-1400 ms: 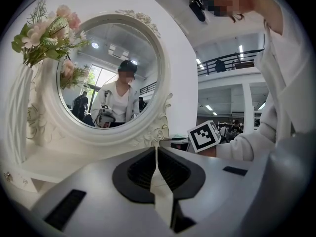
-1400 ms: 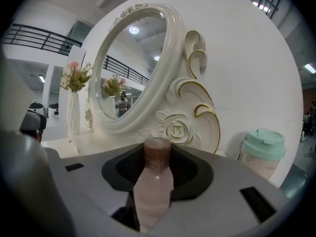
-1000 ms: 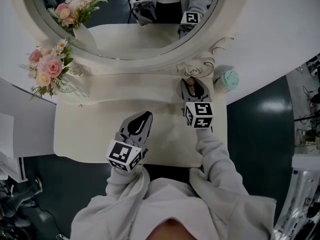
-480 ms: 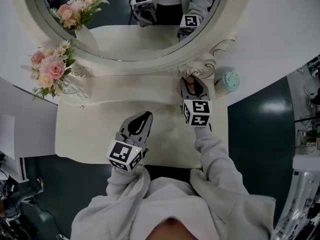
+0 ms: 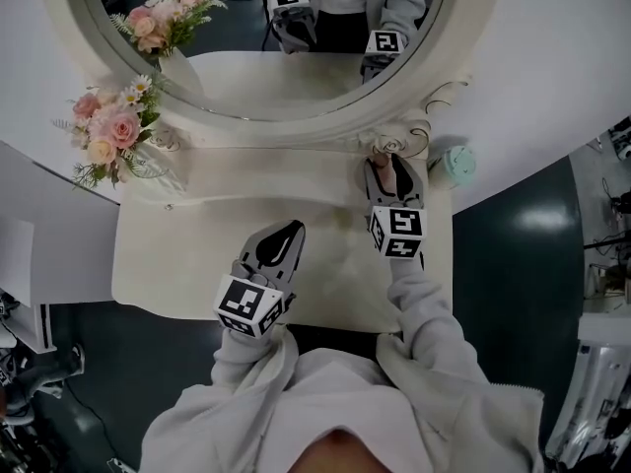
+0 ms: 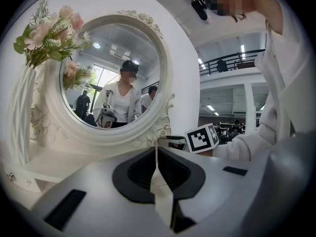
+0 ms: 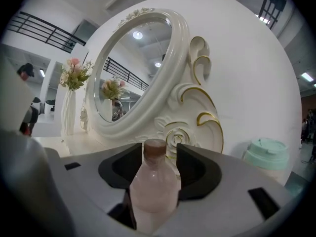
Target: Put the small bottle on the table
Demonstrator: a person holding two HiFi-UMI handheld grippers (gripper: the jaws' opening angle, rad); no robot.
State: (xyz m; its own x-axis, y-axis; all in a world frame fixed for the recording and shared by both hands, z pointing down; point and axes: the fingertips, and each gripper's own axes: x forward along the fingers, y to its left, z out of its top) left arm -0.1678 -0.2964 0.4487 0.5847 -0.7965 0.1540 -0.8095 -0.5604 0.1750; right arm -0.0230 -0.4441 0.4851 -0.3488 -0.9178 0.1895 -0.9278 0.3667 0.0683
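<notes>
The small bottle stands upright between the fingers of the right gripper, which have just been opening and now sit apart on either side of its body. The left gripper has its fingers together on nothing. The bottle looks light, smooth and easy to tip, so the wide body below the neck seems the safest hold. Only the right gripper view shows its pink body and brown cap, whereas the head view places those fingers over the tabletop, just short of the mirror frame.
</notes>
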